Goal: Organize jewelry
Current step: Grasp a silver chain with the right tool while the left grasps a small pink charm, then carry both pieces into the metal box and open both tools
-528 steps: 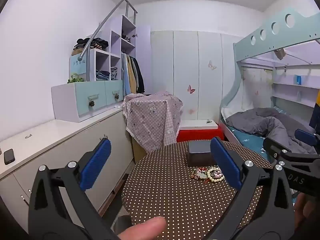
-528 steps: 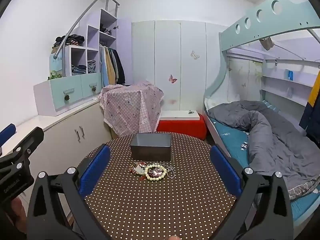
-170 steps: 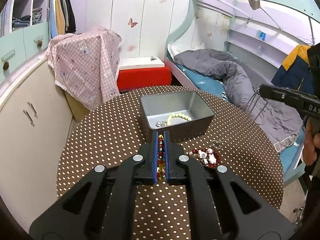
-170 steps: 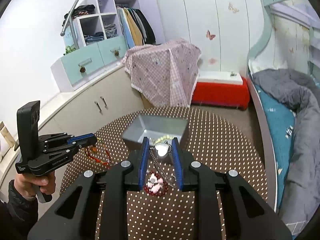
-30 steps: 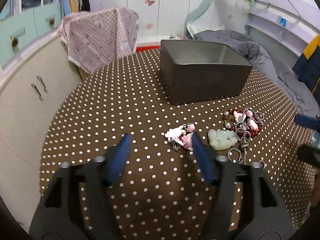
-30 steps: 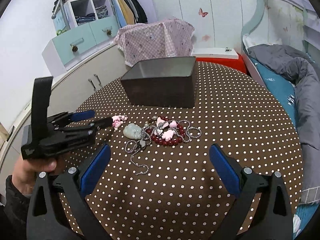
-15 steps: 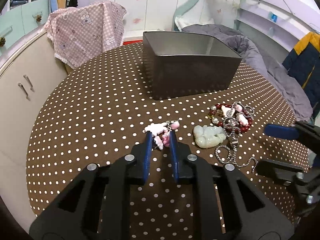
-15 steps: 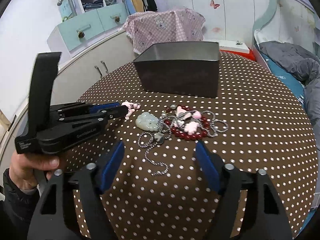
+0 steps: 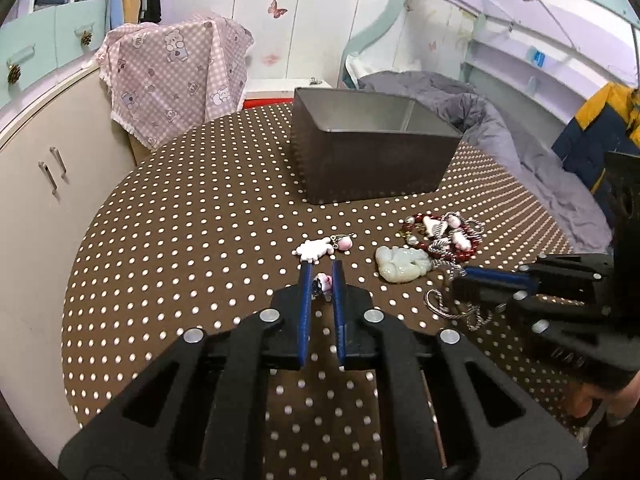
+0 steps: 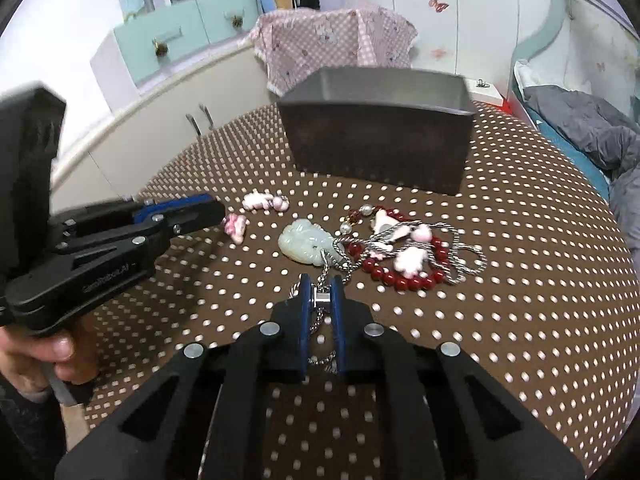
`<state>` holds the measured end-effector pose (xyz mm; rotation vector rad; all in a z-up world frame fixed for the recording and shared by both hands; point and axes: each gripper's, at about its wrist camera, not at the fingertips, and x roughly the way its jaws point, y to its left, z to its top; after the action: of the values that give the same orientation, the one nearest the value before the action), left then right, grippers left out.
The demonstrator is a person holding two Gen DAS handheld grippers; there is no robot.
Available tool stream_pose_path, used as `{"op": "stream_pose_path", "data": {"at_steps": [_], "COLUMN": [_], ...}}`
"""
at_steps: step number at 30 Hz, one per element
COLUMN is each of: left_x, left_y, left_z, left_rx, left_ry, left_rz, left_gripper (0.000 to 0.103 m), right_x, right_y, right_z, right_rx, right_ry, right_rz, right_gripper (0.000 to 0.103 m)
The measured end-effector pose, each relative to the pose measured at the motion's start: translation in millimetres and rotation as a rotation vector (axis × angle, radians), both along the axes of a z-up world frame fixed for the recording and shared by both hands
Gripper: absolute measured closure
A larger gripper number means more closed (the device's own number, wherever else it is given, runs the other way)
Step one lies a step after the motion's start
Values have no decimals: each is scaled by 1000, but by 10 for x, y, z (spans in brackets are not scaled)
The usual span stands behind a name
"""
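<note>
Both grippers have just closed on jewelry lying on the table [image 9: 160, 216] before the box [image 9: 372, 168]: left gripper [image 9: 320, 280] clamps a pink charm [image 9: 322, 282], right gripper [image 10: 320, 292] the chain [image 10: 326, 268], so lifts into the box likely follow.

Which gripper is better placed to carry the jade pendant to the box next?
Probably the right gripper: its jaws are shut on the chain tied to the jade pendant. The left gripper holds a pink charm.
</note>
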<state>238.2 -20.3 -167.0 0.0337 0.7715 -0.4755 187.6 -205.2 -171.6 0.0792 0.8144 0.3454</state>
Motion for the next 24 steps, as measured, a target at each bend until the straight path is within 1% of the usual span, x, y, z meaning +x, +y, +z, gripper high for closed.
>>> {"op": "stream_pose_path", "data": {"at_steps": [2, 5, 10, 13, 14, 19, 20, 24], "left_x": [-32, -96, -165, -204, -207, -212, -212, -125], "left_y": [52, 101, 140, 122, 118, 108, 95, 84], "left_z": [62, 233, 544, 752, 807, 1093, 1131, 1347], "left_rx": [-15, -36, -72, -83, -83, -74, -72, -81], "left_ry": [-11, -47, -103, -138, -148, -200, -207, -227], "left_rz": [0, 7, 9, 1, -3, -4, -5, -14], "left_gripper": [93, 93, 93, 93, 93, 93, 93, 93], "right_x": [-76, -152, -140, -142, -146, -151, -144, -97], "right_y": [-111, -269, -438, -481, -490, -467, -452, -425], "right_z": [134, 396, 810, 1019, 1133, 1490, 1593, 1832], "right_rx": [25, 62, 96, 99, 100, 82, 78, 84], "right_ry": [-26, -73, -141, -178, -198, -262, -280, -325], "right_rz": [-4, -7, -8, -1, 6, 23, 29, 49], "right_gripper": [95, 95, 95, 95, 95, 95, 95, 95]}}
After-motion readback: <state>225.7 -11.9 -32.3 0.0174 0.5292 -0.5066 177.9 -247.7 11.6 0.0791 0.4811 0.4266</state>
